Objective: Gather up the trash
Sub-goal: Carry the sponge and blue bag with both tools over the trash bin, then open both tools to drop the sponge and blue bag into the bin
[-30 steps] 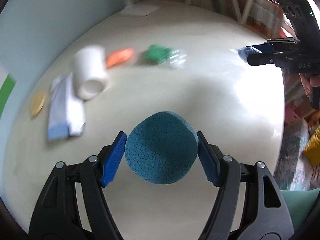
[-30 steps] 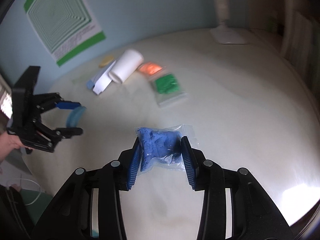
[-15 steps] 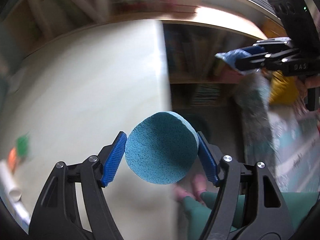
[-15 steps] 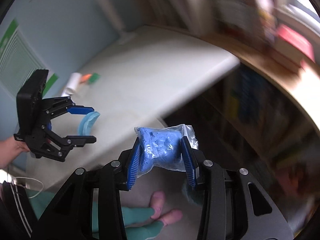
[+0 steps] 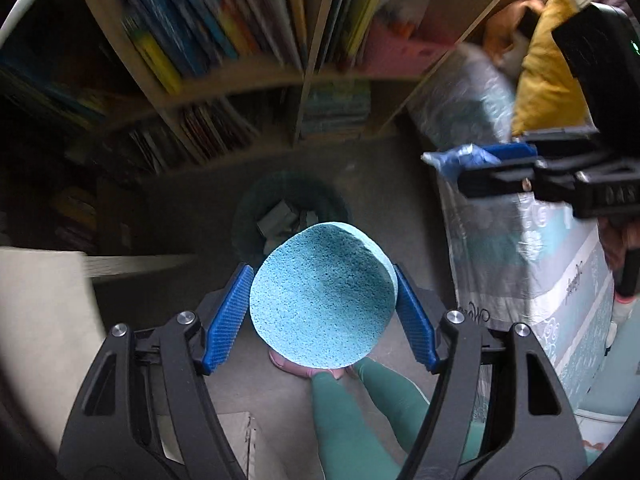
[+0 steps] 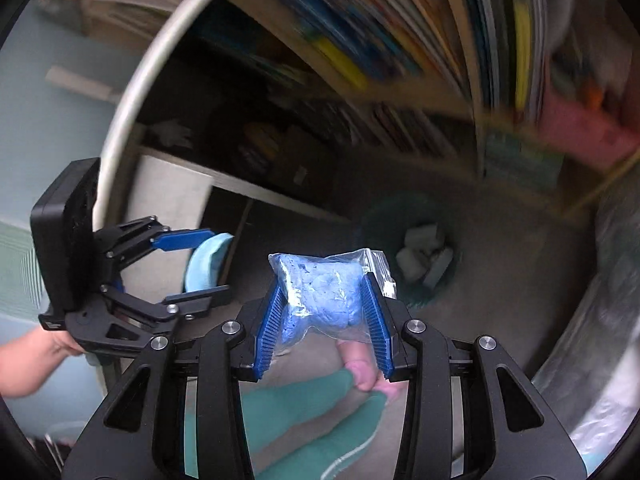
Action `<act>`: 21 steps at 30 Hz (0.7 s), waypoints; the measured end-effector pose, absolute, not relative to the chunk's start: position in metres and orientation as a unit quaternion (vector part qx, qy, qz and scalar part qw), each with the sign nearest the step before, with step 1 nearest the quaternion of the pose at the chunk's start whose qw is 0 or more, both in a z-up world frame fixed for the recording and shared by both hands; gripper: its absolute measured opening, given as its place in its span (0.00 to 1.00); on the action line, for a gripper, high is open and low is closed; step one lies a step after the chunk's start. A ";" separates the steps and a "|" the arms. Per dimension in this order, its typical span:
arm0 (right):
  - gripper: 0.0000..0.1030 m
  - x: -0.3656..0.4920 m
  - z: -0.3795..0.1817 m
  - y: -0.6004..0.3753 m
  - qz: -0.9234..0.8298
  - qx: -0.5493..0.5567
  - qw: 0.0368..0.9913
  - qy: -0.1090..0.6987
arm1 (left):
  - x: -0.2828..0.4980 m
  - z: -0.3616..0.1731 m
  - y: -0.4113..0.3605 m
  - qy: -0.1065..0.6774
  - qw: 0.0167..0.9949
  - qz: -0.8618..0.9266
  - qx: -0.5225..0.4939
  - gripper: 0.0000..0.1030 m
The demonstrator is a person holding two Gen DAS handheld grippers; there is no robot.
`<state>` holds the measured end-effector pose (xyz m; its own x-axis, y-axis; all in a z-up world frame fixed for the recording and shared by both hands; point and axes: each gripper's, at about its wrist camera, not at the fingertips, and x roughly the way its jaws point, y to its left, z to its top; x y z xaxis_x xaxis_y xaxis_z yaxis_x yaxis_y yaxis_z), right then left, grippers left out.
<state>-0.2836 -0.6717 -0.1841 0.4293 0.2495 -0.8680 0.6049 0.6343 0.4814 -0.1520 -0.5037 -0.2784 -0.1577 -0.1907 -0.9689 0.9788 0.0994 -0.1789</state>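
My left gripper [image 5: 323, 300] is shut on a round teal sponge disc [image 5: 320, 296], held above the floor just in front of a dark green waste bin [image 5: 250, 208] with crumpled paper inside. My right gripper [image 6: 325, 304] is shut on a clear plastic bag of blue stuff [image 6: 320, 292]; the bin [image 6: 370, 220] lies beyond and to the right of it. In the right wrist view the left gripper [image 6: 200, 264] with the sponge [image 6: 204, 260] hangs at the left. The left wrist view shows the right gripper [image 5: 484, 164] and bag [image 5: 456, 158] at the upper right.
A bookshelf [image 5: 240, 40] full of books stands behind the bin. A bed with patterned cover [image 5: 520, 240] and yellow pillow [image 5: 548, 68] lies at the right. The pale table edge [image 6: 132, 92] curves at the left. The person's green-clad legs [image 5: 352, 420] and pink slippers stand below.
Both grippers swung away from the tabletop and down toward the floor, carrying the sponge and the blue bag. The waste bin and bookshelf have come into view; the table items are gone from sight.
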 end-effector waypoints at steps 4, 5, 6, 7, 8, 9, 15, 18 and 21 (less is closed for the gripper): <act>0.39 -0.282 -0.260 -0.680 -0.119 0.432 0.722 0.527 | -0.144 -0.349 -0.523 0.548 0.514 -0.535 0.387 0.65; 0.39 -0.282 -0.272 -0.679 -0.118 0.434 0.719 0.529 | -0.142 -0.369 -0.529 0.555 0.509 -0.532 0.387 0.65; 0.39 -0.284 -0.293 -0.681 -0.120 0.441 0.714 0.531 | -0.140 -0.386 -0.533 0.561 0.506 -0.528 0.389 0.65; 0.39 -0.284 -0.309 -0.682 -0.121 0.446 0.708 0.534 | -0.139 -0.405 -0.537 0.566 0.502 -0.522 0.394 0.65; 0.39 -0.284 -0.328 -0.683 -0.125 0.452 0.701 0.536 | -0.137 -0.422 -0.540 0.573 0.498 -0.516 0.397 0.65; 0.39 -0.284 -0.340 -0.685 -0.126 0.457 0.699 0.535 | -0.134 -0.434 -0.543 0.580 0.496 -0.510 0.396 0.65; 0.63 -0.290 -0.394 -0.700 -0.154 0.507 0.663 0.529 | -0.136 -0.497 -0.556 0.595 0.484 -0.480 0.426 0.68; 0.65 -0.297 -0.390 -0.704 -0.171 0.504 0.664 0.524 | -0.142 -0.500 -0.556 0.586 0.488 -0.472 0.444 0.83; 0.65 -0.303 -0.381 -0.706 -0.168 0.501 0.671 0.520 | -0.146 -0.489 -0.553 0.581 0.489 -0.480 0.440 0.86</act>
<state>-0.3027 -0.7056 -0.3807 0.4022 0.2954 -0.8666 0.7471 0.4412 0.4971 -0.1464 -0.5528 -0.4888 -0.1353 0.0410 -0.9900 0.9800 0.1525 -0.1276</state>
